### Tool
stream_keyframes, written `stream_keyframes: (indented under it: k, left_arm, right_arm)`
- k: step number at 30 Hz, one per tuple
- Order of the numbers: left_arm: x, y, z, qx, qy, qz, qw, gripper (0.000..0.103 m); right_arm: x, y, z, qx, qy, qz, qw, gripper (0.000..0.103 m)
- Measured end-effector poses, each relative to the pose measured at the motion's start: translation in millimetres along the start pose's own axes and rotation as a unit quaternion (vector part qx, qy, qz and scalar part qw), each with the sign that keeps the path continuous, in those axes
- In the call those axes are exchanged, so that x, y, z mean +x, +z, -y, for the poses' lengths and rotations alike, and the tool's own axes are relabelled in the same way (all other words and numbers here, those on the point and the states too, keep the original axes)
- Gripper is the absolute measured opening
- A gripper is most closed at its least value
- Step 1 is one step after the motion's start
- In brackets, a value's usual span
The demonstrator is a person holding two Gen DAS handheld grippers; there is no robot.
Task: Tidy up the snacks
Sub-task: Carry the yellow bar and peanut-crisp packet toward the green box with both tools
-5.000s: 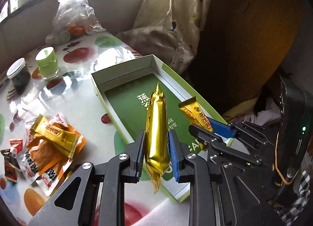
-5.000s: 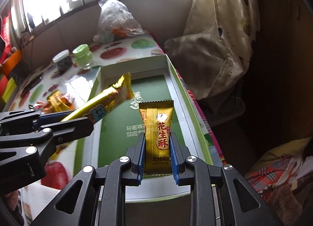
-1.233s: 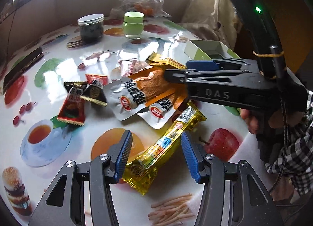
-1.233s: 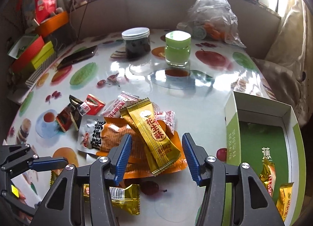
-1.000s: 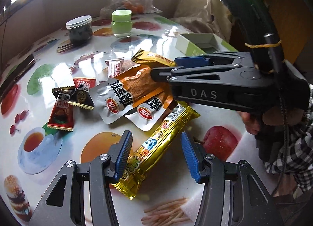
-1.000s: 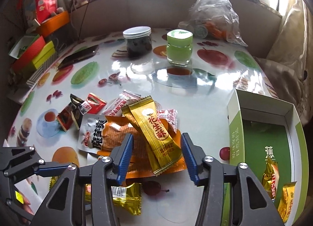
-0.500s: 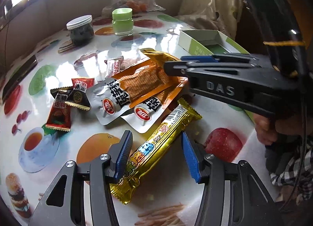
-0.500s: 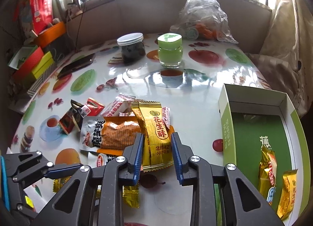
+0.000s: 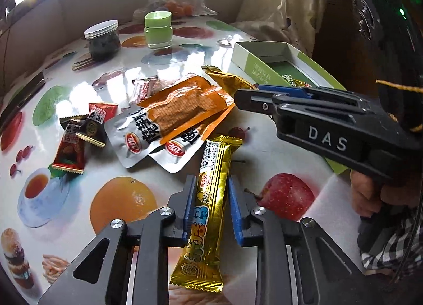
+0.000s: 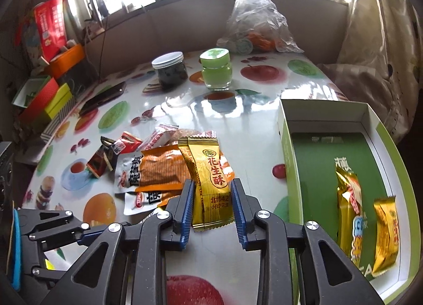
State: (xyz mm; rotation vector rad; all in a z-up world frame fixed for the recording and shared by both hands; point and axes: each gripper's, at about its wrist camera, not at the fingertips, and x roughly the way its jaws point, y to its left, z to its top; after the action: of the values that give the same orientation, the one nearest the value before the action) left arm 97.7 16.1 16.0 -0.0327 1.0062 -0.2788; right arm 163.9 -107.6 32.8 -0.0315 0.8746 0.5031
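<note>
Each tool was matte black, its linkage arms pinned with silver screws and its fingers lined with ribbed blue pads (image 9: 189, 200). The right tool (image 9: 253, 96) bore white "DAS" lettering, a yellow cord and a green light; bare skin and a black-and-white checked sleeve (image 9: 391, 249) showed behind it.

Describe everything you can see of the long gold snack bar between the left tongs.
The gold bar is a long, slim foil packet, shiny and crinkled, with crimped zigzag ends. It carries a white barcode patch near its far end, a small cartoon figure at mid-length and blue and yellow characters nearer the camera. It lies lengthwise between the blue pads of the left tongs, which press its sides. Its far end points toward the orange pouches; its near end passes back between the tongs' arms. Whether it rests on the table cannot be told.
</note>
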Motion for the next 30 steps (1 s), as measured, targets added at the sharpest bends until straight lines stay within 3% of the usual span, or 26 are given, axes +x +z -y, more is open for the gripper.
stream_keyframes:
  k: [8,12,19,20,22,24,30]
  left_arm:
    - [-9.1,-0.7,0.1,-0.018,-0.004,0.014,0.9997,0.025]
    - [-15.1,0.1,0.0,-0.023,-0.003,0.022,0.9995,0.018]
    - [-11.9,-2.7,-1.2,-0.027,-0.008,0.014,0.9995,0.018]
    - [-11.3,-2.5,-0.4,-0.024,-0.004,0.014,0.9996,0.020]
    - [-8.4,-2.0,1.0,-0.018,0.000,0.007,0.9998,0.036]
    - [-3.6,-3.3,4.5,-0.010,0.001,-0.003,0.9999,0.044]
    - [1.9,-7.3,6.5,-0.017,0.005,-0.009,0.9998,0.045]
  right_arm:
    - [-13.4,-9.6,4.2,0.015,-0.003,0.006,1.000,0.027]
    - [-19.0,-13.5,6.8,0.022,-0.004,0.009,1.000,0.027]
    - [-26.8,-18.8,9.7,0.029,-0.005,0.011,1.000,0.027]
    - [-27.9,-19.3,9.8,0.029,-0.005,0.011,0.999,0.027]
    - [-29.6,-19.9,9.6,0.030,-0.004,0.012,0.999,0.027]
    - [-30.4,-20.8,10.2,0.032,-0.004,0.013,0.999,0.027]
    - [-31.8,-22.0,11.8,0.036,-0.005,0.013,0.999,0.027]
